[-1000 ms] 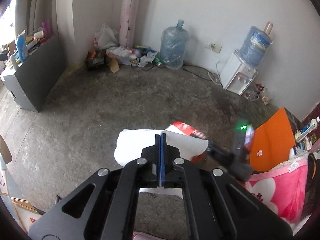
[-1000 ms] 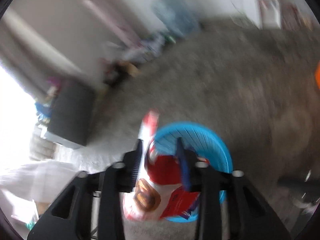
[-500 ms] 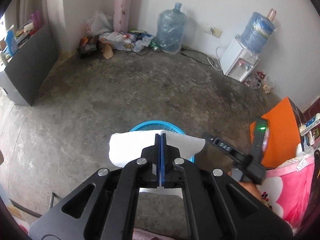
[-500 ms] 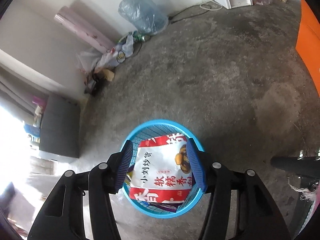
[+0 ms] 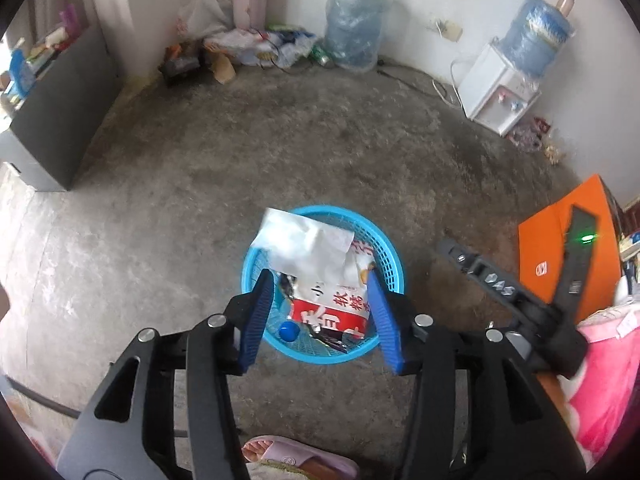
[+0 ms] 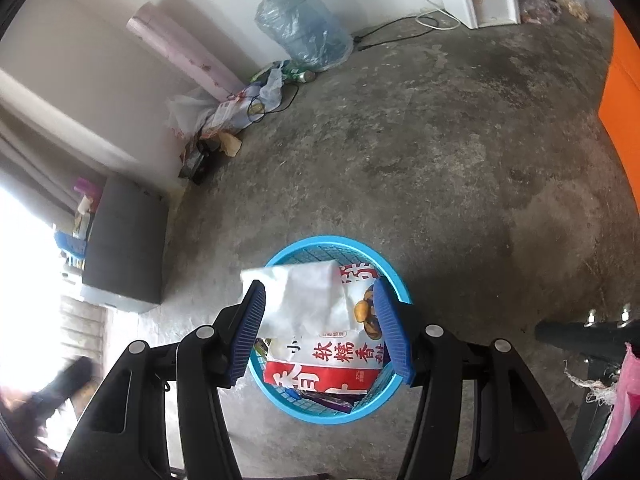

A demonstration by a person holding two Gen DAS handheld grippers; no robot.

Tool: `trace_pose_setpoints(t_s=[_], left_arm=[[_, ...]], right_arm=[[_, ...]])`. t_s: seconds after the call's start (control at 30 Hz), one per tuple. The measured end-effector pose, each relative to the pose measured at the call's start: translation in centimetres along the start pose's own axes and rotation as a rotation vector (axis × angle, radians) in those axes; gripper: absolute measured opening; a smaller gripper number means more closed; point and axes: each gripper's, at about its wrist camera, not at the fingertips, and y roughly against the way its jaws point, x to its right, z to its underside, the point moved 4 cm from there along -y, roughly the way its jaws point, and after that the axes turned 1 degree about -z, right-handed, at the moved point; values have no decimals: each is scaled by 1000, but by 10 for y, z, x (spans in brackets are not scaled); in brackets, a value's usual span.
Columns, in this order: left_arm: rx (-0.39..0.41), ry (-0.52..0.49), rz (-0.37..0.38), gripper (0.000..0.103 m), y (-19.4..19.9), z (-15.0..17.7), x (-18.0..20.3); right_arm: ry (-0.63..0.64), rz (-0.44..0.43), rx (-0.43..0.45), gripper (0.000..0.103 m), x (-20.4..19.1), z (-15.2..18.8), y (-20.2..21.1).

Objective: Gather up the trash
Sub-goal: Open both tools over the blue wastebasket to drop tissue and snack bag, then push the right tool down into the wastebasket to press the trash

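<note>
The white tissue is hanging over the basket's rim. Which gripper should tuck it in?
Probably right. The right gripper is open, and the white tissue lies against its left finger, above the blue basket. The left gripper, also open, frames the snack bag instead.

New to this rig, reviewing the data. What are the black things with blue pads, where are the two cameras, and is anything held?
No robot arm here: a person holds a two-finger claw in each hand, and each claw carries a fisheye camera looking forward along its fingers. One picture is the left claw, the other the right claw. The black frames with blue ribbed pads are the fingers. Both claws are open and hold nothing. Below them, on the grey concrete floor, stands a round blue plastic basket. Inside it lie a white crumpled paper sheet, a red-and-white snack bag and a small blue bottle cap.
</note>
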Motion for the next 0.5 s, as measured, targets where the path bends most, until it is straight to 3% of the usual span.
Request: trace_pose_setpoints(t_s=[0.17,0.3,0.4,0.5], left_arm=[[89,16,-34,52,65,9,-20],[163,32,-68,55,126,30,-45],[197,65,-107,57,167,57,-70],[208,119,-165,57,201,93,-98]], right_arm=[[118,-1,-56,55,-26,8,-20],[307,33,-183,53,-61,25,-80],[425,162,-280,36,-63,44,-139],[547,383,-440,20,-39,69,-203]])
